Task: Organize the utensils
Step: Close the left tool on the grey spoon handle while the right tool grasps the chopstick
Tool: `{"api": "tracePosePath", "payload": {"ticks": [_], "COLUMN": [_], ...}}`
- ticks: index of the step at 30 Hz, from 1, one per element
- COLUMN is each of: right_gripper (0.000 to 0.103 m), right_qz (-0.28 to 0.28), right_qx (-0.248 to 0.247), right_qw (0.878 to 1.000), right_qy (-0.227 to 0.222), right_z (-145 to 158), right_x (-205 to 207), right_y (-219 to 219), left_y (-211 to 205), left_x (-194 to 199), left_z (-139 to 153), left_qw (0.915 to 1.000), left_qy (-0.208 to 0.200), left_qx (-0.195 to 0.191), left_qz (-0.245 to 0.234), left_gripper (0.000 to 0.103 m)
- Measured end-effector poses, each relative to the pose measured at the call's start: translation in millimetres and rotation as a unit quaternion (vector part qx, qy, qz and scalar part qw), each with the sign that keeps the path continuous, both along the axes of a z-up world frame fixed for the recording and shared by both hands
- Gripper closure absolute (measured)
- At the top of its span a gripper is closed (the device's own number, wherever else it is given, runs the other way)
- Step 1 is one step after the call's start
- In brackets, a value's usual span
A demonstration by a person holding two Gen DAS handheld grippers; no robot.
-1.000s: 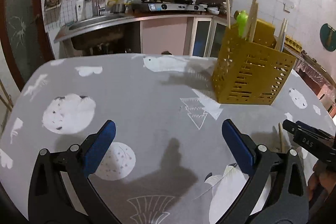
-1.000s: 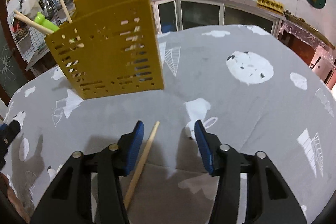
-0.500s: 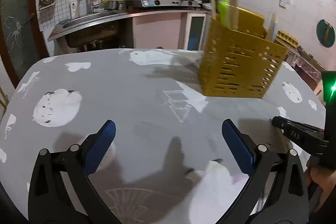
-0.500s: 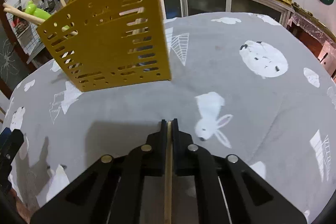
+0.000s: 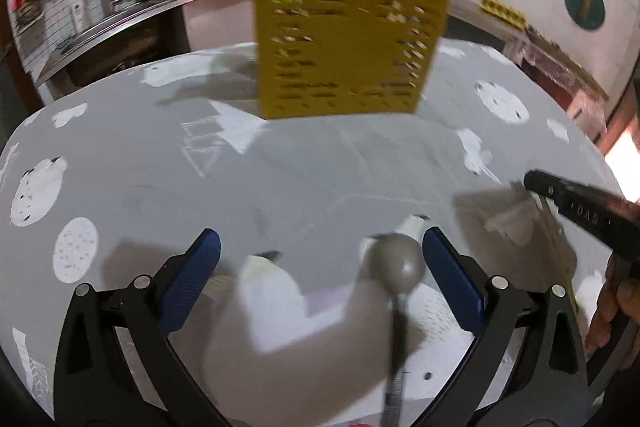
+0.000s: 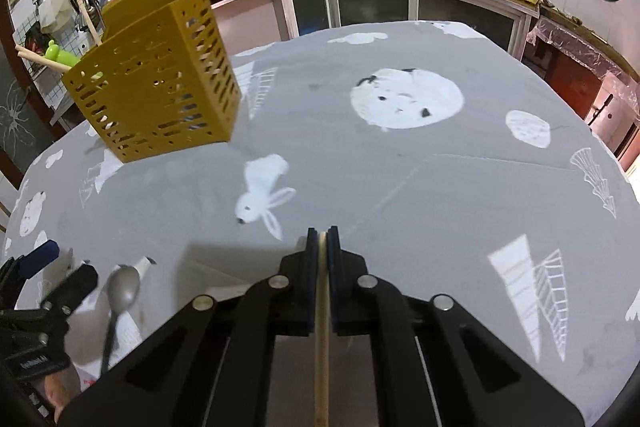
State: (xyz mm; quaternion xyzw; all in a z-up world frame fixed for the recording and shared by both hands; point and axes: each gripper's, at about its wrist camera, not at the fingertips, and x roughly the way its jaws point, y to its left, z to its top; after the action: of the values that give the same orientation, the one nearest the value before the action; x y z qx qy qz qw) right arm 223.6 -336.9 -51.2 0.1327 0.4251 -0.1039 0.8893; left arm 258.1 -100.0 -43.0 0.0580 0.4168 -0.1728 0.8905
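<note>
Chopstick point(image 6: 321, 327) is clamped between right gripper point(image 6: 322, 247) fingers, long axis in line with them. Holder point(image 6: 160, 99) lies up-left on counter point(image 6: 400, 187). Left gripper point(image 5: 320, 259) is spread wide around spoon point(image 5: 396, 267).

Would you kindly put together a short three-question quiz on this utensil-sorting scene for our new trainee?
1. True or false: the right gripper is shut on a wooden chopstick.
2. Which utensil lies between the open fingers of the left gripper? A) fork B) metal spoon C) knife
3. Fill in: the yellow utensil holder stands on the grey ______.

Key: 1 true; 2 B; 3 tablecloth.
</note>
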Motion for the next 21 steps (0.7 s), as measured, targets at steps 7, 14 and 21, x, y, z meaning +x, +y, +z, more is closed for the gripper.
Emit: {"api": "tracePosePath", "payload": {"ticks": [7,14,21], "right_gripper": [0.098,0.098,0.098], "right_qz": [-0.002,0.012,0.019], "right_qx": [0.014,0.007,0.001], "right_qw": [1.000,1.000,1.000], "right_qy": [0.001,0.004,0.005], "right_z": [-11.4,-10.1,-8.5], "right_x": [-2.2,-1.3,-2.1], "right_y": [-9.5,-5.4,-2.8], "left_y": [-25.9,-31.6,-26.8], "left_x": [-8.4,-0.7,9.2], "left_z": [-11.9,-16.6,-13.3], "left_qw": [0.9989,0.9982,0.9976], "left_qy": [0.019,0.039,0.058], "left_qx": [0.029,0.033,0.025], "left_qz": [-0.031,-0.032,-0.029], "left_gripper": [0.016,0.046,0.068]}}
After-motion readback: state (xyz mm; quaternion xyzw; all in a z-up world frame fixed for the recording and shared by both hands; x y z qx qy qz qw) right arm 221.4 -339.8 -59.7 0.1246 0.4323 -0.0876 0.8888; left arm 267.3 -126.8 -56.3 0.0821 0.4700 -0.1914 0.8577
